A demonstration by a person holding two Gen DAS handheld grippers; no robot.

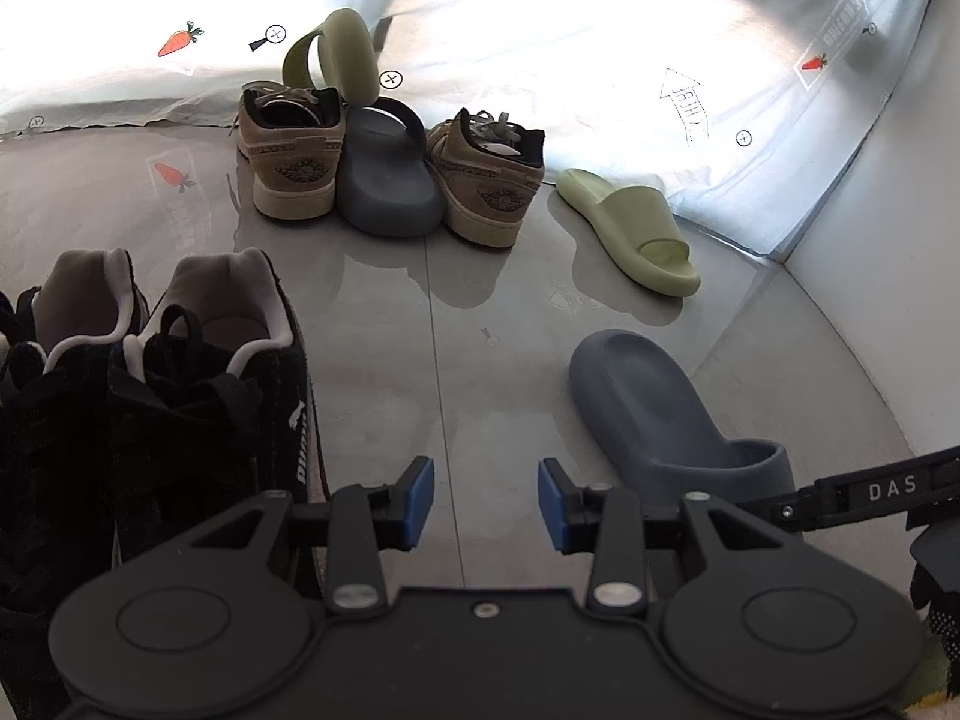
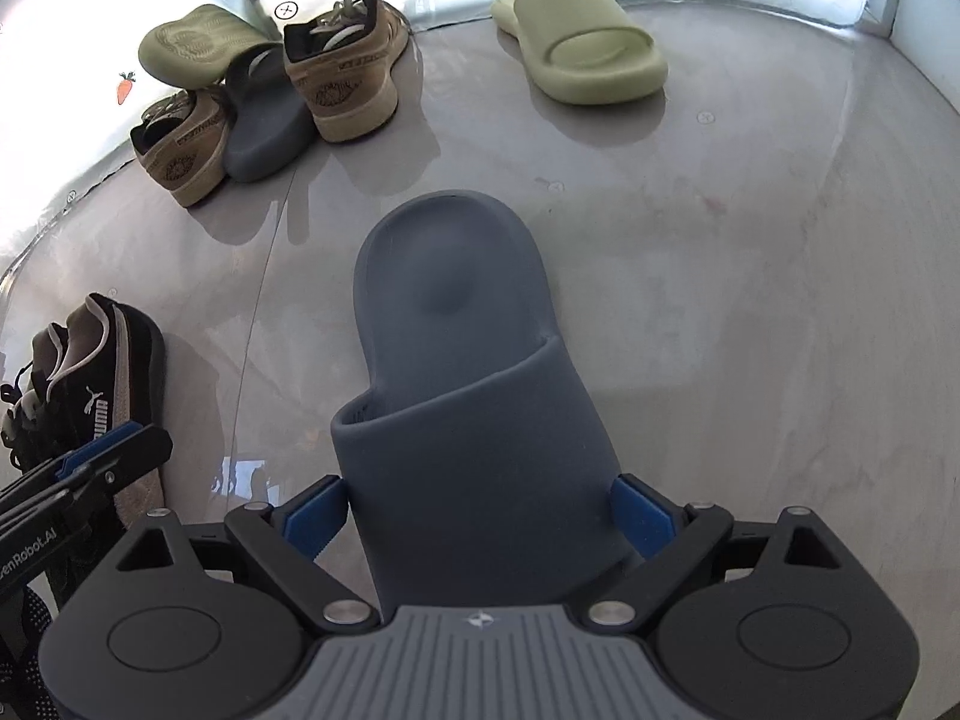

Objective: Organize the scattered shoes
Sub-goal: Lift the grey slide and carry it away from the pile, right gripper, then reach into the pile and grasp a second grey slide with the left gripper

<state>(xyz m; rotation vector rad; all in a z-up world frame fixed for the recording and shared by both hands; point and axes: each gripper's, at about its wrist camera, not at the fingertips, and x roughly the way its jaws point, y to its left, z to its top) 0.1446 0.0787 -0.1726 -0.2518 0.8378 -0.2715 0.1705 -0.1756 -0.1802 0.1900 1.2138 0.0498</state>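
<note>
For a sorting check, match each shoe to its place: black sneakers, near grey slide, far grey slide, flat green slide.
1 black sneakers
2 near grey slide
3 far grey slide
4 flat green slide

A between the tan sneakers
B alone by the sheet
C inside the right gripper
D beside the left gripper

Pairs: 1-D, 2-C, 3-A, 4-B

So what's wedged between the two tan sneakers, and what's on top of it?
A dark grey slide sits between the tan sneakers. A green slide leans on its far end, sole showing. The grey slide's toe end is covered, so whatever lies behind can't be seen.
</note>
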